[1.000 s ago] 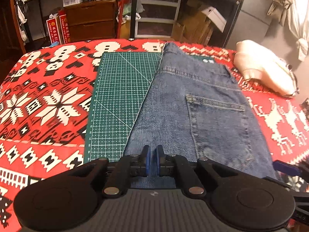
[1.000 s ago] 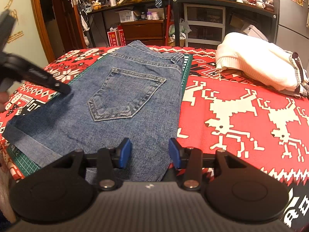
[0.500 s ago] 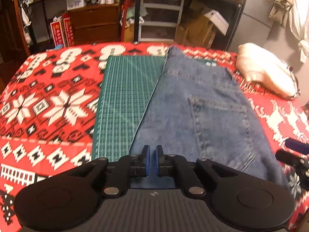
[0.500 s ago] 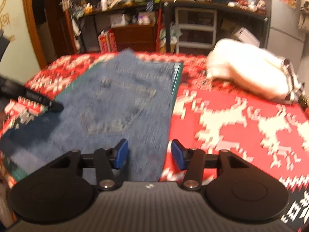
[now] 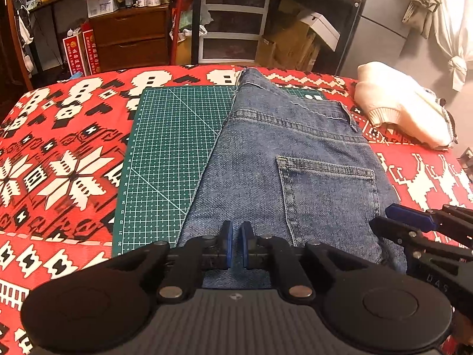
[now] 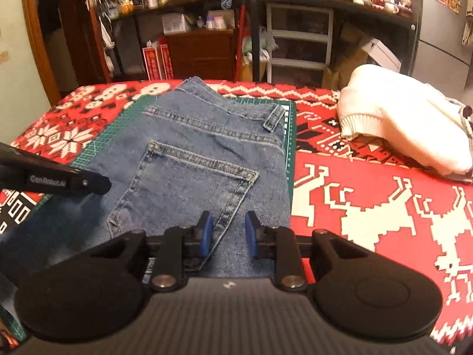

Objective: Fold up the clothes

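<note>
— Where are the jeans [image 5: 283, 177] right now?

— Flat on the green cutting mat [image 5: 174, 159], back pocket [image 5: 328, 195] up, lying over the mat's right half and running toward us. They look doubled lengthwise, one straight edge down the middle of the mat. The mat sits on the red patterned cloth [image 5: 59, 159].

— And the grippers?

— Both at the near end of the denim. The left gripper [image 5: 235, 248] has its blue pads almost together, only a sliver between them. Whether fabric sits in that sliver, I can't tell; the near edge is hidden under the tool. The right gripper [image 6: 227, 236] has its fingers clearly apart, poised over the pocket's lower corner, gripping nothing.

— So which step is this?

— My guess: lining up on the near end for a crosswise fold toward the waistband [image 6: 215, 112]. But it would fit just as well as letting go after smoothing a fold already laid. One look doesn't settle it.

— If a fold is coming?

— Then both would need a hold on all layers of the near edge, lifted level so the seams stay square.

— Count for me.

— One pair of jeans, one mat, two grippers. One cream sweater [image 6: 405, 118] heaped well off to the right, with something striped peeking from under it.
</note>
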{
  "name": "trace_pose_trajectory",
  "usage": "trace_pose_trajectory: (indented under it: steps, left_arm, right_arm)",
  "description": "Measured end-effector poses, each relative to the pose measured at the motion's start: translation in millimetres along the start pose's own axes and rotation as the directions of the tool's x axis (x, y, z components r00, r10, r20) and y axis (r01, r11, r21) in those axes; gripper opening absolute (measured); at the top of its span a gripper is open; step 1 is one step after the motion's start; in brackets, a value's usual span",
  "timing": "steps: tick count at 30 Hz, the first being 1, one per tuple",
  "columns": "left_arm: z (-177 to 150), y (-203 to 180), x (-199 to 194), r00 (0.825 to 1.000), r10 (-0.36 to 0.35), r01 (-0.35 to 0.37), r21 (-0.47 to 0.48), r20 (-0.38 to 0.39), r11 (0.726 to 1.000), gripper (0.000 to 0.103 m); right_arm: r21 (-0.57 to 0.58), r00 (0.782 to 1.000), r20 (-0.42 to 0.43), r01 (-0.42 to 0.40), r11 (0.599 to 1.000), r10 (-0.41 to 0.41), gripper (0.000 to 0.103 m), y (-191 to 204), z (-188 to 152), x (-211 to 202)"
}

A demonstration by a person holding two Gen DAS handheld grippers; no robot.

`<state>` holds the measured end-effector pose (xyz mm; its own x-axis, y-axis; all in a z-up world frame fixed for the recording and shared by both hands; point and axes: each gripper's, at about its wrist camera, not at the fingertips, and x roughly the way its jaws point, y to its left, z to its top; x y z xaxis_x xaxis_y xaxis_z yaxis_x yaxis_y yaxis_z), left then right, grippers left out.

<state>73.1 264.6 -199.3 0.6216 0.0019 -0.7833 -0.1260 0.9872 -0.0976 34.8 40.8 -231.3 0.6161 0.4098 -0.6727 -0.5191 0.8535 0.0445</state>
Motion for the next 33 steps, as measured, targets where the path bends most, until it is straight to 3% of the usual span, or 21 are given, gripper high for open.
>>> trace_pose_trajectory:
  steps: [3, 4, 6, 8, 9, 10, 12, 16, 22, 29, 33]
  left_arm:
    - [-1, -1, 0, 1.0, 0.001, -0.001, 0.005, 0.004, 1.0, 0.009]
    - [-1, -3, 0, 1.0, 0.002, -0.002, 0.008, 0.004, 1.0, 0.01]
    - [-1, -6, 0, 1.0, 0.005, -0.005, 0.015, 0.003, 1.0, 0.014]
    - [-3, -19, -3, 0.999, 0.052, -0.052, 0.071, 0.014, 0.996, 0.017]
    - [-4, -25, -5, 0.997, 0.075, -0.077, 0.1, 0.021, 0.992, 0.025]
    - [-5, -31, -7, 0.995, 0.099, -0.101, 0.129, 0.028, 0.987, 0.043]
    - [-12, -44, -13, 0.991, 0.114, -0.125, 0.184, 0.072, 0.975, 0.06]
    - [-20, -45, -11, 0.995, 0.091, -0.097, 0.161, 0.042, 0.982, 0.069]
    - [-30, -45, -4, 0.987, 0.153, -0.161, 0.169, 0.055, 0.973, 0.103]
    - [-33, -42, -2, 0.985, 0.159, -0.165, 0.101, 0.066, 0.981, 0.103]
    - [-44, -44, -5, 0.978, 0.156, -0.174, 0.123, 0.141, 0.977, 0.103]
  right_arm:
    - [-0.055, 0.999, 0.022, 0.035, 0.998, -0.034, 0.038, 6, -9, -3]
    - [-0.063, 0.998, 0.025, 0.053, 0.997, -0.051, 0.046, 6, -10, -2]
    - [-0.035, 0.998, 0.022, 0.067, 0.997, -0.067, 0.055, 1, -11, -1]
    - [0.018, 0.998, 0.005, 0.069, 0.997, -0.069, 0.069, -8, -10, 0]
    - [0.038, 0.997, 0.0, 0.072, 0.997, -0.072, 0.071, -11, -9, 0]
    - [0.051, 0.997, -0.002, 0.079, 0.996, -0.079, 0.074, -15, -7, -1]
    - [0.067, 0.996, 0.002, 0.094, 0.993, -0.094, 0.082, -22, -7, -6]
    - [0.071, 0.997, 0.01, 0.08, 0.994, -0.081, 0.097, -32, -7, -13]
    - [-0.013, 0.997, -0.019, 0.078, 0.997, -0.078, 0.102, -31, -15, -7]
    - [0.046, 0.997, -0.023, 0.077, 0.996, -0.076, 0.103, -37, -27, -3]
    - [0.061, 0.997, -0.017, 0.074, 0.995, -0.073, 0.103, -38, -29, -3]
